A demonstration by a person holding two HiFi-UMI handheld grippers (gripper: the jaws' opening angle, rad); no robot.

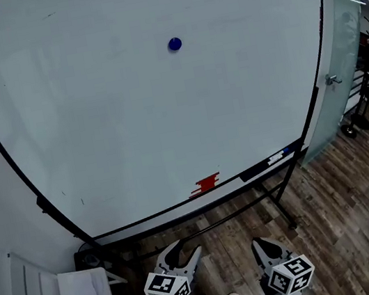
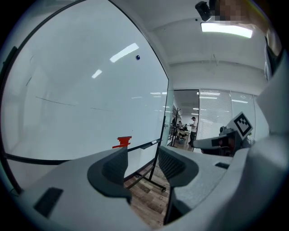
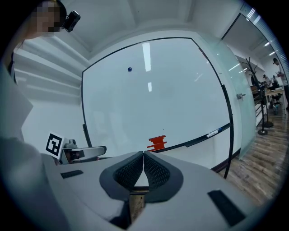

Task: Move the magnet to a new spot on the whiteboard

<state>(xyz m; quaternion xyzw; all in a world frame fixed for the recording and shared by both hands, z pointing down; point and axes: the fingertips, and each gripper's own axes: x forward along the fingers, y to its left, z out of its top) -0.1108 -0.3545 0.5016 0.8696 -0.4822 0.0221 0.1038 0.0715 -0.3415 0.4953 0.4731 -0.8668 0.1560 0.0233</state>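
Observation:
A small round blue magnet [image 1: 175, 44] sticks high on the whiteboard [image 1: 95, 123], a little right of its middle; it also shows as a dot in the left gripper view [image 2: 137, 57] and the right gripper view [image 3: 130, 69]. Both grippers hang low, well short of the board and far below the magnet. My left gripper [image 1: 183, 253] stands open with nothing between its jaws [image 2: 142, 164]. My right gripper [image 1: 264, 248] is shut, its pads meeting with nothing held [image 3: 143, 168].
A red eraser [image 1: 206, 184] and a marker [image 1: 278, 156] lie on the board's tray. The board stands on a black frame [image 1: 279, 204] over wood flooring. A white chair [image 1: 69, 294] sits at lower left. A glass wall with a door handle [image 1: 332, 80] is at right.

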